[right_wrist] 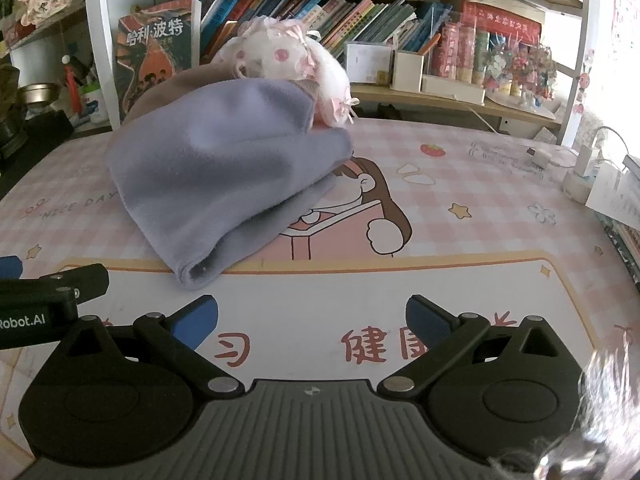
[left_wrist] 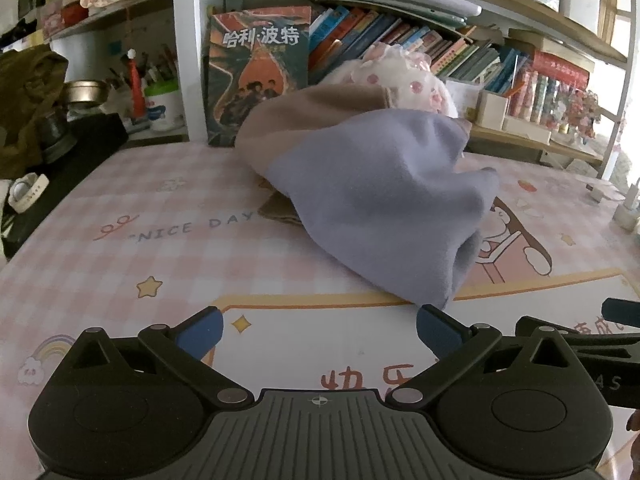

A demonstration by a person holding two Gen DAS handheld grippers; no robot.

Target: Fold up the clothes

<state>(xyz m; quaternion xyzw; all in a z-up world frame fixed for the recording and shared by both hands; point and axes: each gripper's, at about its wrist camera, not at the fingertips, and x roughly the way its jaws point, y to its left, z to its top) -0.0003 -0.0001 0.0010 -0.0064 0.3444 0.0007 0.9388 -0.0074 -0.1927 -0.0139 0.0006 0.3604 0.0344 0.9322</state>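
While both tools hang low over it, the pink checked desk mat point(left_wrist: 132, 208) fills most of each view, printed with a reading cartoon girl, stars and the words "NICE DAY". Behind it a white bookshelf point(right_wrist: 94, 40) spans the back, packed with a row of leaning books point(right_wrist: 304, 8) and a large illustrated book point(left_wrist: 256, 76) standing face-out at its left end.

On the mat, towards the back and left of the cartoon girl, lies the lilac garment point(left_wrist: 380, 200), bunched into a soft heap with a folded tube-like end reaching forward to the yellow border of the mat's white panel. A beige cloth point(left_wrist: 304, 108) lies under and behind it, and a pink-and-white frilly plush point(right_wrist: 288, 60) rests against the heap's far side, touching the lilac fabric.

At the near edge, the left gripper point(left_wrist: 320, 330) has its blue-padded fingers spread wide with nothing between them; the garment's forward tip lies just beyond its right-hand pad, and contact cannot be judged. The right gripper point(right_wrist: 312, 318) is likewise spread wide and empty, hovering over the white panel, to the right of the garment's end and apart from it.

A white charger point(right_wrist: 586, 160) sits at the mat's far right.
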